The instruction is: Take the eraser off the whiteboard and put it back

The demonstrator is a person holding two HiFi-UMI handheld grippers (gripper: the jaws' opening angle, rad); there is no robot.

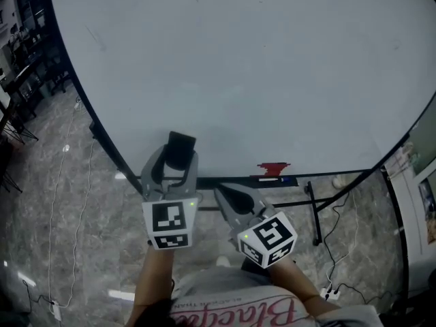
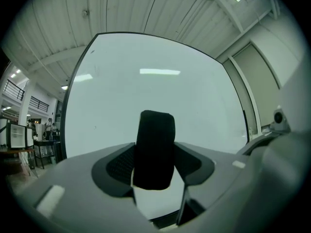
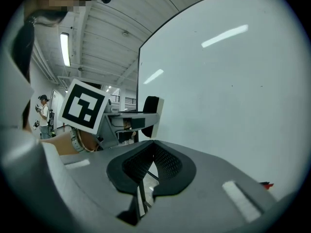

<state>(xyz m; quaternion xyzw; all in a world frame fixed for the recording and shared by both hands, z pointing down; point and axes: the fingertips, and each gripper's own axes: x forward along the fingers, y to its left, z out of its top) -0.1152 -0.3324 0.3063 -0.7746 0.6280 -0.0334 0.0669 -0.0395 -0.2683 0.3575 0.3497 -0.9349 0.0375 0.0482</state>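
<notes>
eraser (image 1: 181, 150): black, oblong, standing upright, being clamped between the fingers (image 2: 119, 165) of the left gripper (image 1: 176, 172)
whiteboard (image 1: 259, 73): white, blank, standing close behind the eraser

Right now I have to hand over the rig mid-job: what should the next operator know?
Left gripper: shut on the black eraser, fingers clamped on its two sides.
Right gripper: shut, nothing between its fingers, held low beside the left one.
Eraser: upright in the left gripper, close to the lower part of the whiteboard. I cannot tell whether it touches the surface.
A small red item sits at the board's bottom edge, to the right of both grippers.
Done: the eraser is gripped.
Left: probably press it back onto the board, open the left fingers, and check that it stays.
</notes>
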